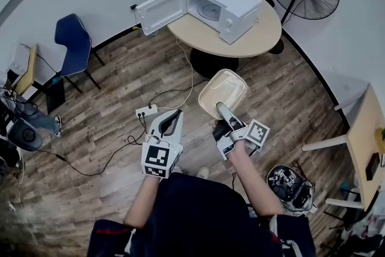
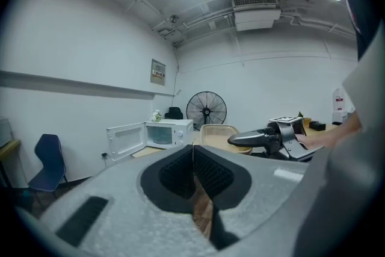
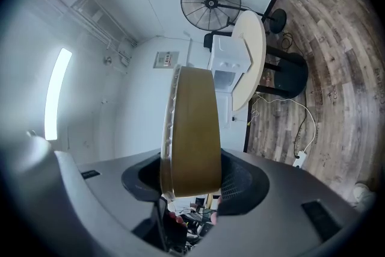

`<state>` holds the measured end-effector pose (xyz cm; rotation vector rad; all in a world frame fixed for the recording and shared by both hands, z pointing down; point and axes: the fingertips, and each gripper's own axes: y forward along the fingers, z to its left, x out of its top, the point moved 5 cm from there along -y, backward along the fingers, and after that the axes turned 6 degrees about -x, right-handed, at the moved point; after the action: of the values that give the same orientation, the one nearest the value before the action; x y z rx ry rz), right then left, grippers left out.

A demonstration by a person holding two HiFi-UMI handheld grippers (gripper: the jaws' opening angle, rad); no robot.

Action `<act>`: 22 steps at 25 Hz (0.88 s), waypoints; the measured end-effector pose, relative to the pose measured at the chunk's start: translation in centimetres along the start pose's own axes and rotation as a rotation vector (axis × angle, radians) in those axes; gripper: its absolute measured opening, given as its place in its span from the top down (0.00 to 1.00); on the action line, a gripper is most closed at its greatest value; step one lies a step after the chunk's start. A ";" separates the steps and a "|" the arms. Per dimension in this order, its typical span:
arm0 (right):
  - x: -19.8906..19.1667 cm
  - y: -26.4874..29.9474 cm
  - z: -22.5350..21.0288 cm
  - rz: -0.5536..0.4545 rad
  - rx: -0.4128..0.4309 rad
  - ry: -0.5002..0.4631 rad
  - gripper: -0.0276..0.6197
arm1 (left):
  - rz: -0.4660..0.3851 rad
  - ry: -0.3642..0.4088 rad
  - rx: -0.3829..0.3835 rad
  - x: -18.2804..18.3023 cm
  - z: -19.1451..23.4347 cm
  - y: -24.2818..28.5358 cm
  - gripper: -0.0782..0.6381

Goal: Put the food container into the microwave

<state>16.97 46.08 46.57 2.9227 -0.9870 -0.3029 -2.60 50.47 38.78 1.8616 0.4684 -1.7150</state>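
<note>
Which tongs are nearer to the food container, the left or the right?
Right. The right tongs clamp the food container at its near end; the left tongs, shut and empty, stand apart to its left.

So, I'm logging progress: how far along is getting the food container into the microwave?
Done: the microwave door stands open. In hand: the right gripper grips the food container over the floor, short of the table. Remaining: carrying it over and setting it inside. The left gripper is shut, empty.
</note>
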 end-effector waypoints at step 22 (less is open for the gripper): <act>5.6 9.5 -2.3 0.051 -0.033 0.024 0.62 | 0.051 -0.047 0.021 -1.5 6.4 8.6 0.87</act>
<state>16.11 35.10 48.82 2.8598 -1.0416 -0.2791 -2.63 39.98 41.56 1.8277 0.3828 -1.7324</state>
